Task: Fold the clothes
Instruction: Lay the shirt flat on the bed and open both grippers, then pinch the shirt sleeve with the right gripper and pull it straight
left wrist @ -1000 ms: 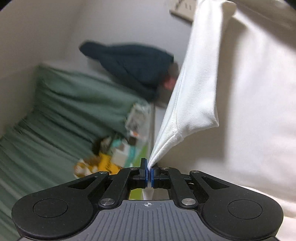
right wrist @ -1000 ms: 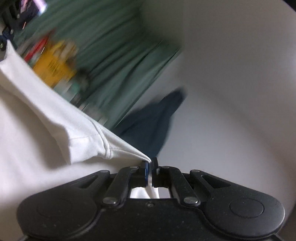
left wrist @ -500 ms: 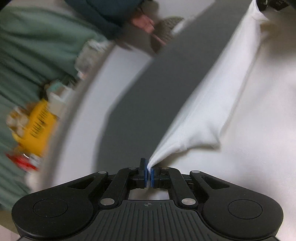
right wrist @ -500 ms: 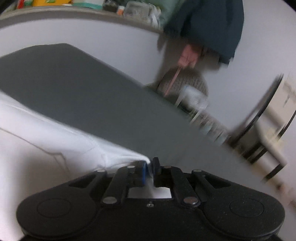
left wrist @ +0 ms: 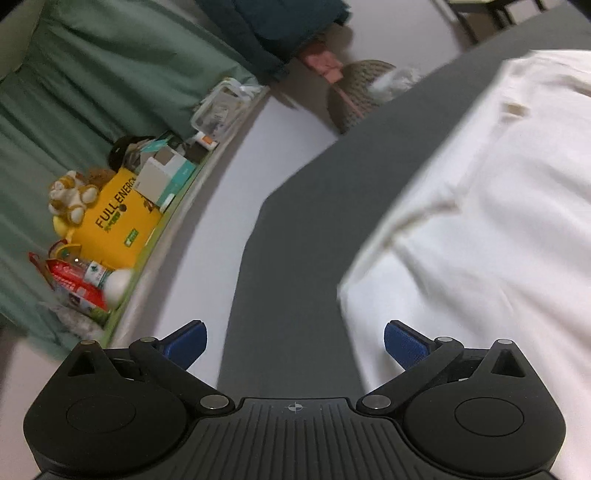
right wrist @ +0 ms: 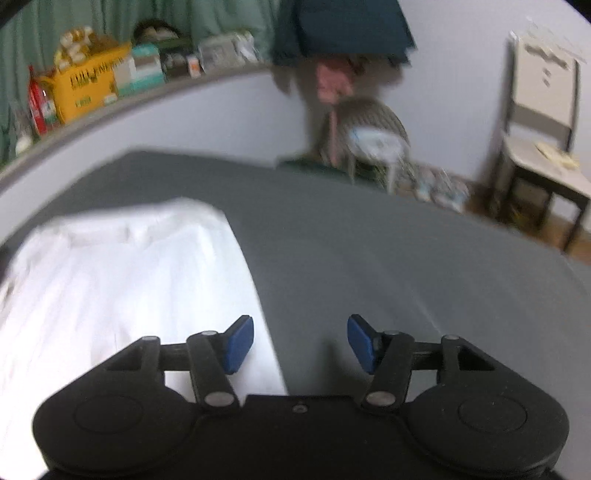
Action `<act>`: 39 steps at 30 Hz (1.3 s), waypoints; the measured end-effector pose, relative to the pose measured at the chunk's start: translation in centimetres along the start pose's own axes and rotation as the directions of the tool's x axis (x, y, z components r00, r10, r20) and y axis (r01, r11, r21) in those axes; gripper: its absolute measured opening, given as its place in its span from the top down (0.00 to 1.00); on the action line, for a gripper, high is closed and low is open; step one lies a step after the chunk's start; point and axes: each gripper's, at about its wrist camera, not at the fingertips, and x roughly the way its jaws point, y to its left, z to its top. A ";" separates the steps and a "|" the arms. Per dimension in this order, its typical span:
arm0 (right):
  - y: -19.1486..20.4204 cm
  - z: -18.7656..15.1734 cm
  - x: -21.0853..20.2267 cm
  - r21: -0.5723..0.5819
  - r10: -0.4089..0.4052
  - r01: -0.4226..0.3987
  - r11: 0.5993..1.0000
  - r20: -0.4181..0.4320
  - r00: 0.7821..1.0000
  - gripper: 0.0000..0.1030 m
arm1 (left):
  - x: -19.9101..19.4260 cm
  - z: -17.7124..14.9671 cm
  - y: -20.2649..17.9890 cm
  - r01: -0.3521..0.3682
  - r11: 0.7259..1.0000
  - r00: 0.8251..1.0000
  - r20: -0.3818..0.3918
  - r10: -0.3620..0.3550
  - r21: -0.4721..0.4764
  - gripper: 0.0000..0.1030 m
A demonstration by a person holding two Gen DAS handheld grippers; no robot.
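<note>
The white garment [left wrist: 491, 229] lies spread on the dark grey counter [left wrist: 295, 258], free of both grippers. In the left wrist view it covers the right side of the picture, with a creased seam running across it and its left edge slanting down toward the near right blue finger. In the right wrist view the same garment [right wrist: 122, 273] covers the left part of the counter [right wrist: 406, 258], rumpled at the far end, its straight right edge running down between the two fingers.

The left gripper [left wrist: 295, 341] has just been opening, and its fingers [left wrist: 186, 343] now stand spread wide with nothing between them but bare counter; the right finger hangs over the garment's edge, and whether it touches the cloth cannot be told. The right gripper [right wrist: 300, 343] has also just been opening: its fingers [right wrist: 240, 343] stand apart, the left one over the white cloth, the right one over the grey counter, neither pinching anything.

Beyond the counter, a ledge under a green curtain [left wrist: 92, 85] carries a yellow box [left wrist: 118, 221], a plush toy [left wrist: 72, 197], red packets [left wrist: 74, 280] and small cartons. A dark blue garment [right wrist: 343, 26] hangs on the pale wall, above a woven basket [right wrist: 373, 122]. A chair [right wrist: 543, 122] stands at the far right.
</note>
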 end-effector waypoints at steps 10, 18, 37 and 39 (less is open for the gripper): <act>-4.7 -12.2 -9.9 0.058 -0.025 0.038 0.998 -0.201 0.979 0.64 | -20.1 -7.6 5.1 0.215 0.976 0.970 -0.123 -0.212 0.017 0.00; -4.2 -13.3 -8.6 0.033 0.021 -0.014 0.999 -0.215 0.976 0.94 | -24.3 -10.0 2.6 0.188 0.967 0.979 -0.042 -0.197 -0.170 0.00; -13.0 -7.6 -3.0 0.237 -0.230 0.281 0.930 -0.221 0.948 0.90 | -18.4 -12.0 -1.6 0.317 0.878 0.937 -0.022 -0.347 -0.360 0.00; -13.9 -8.3 -3.7 0.295 -0.213 0.261 0.919 -0.185 0.959 0.71 | -19.1 -12.3 -1.7 0.350 0.863 0.929 0.015 -0.371 -0.364 0.00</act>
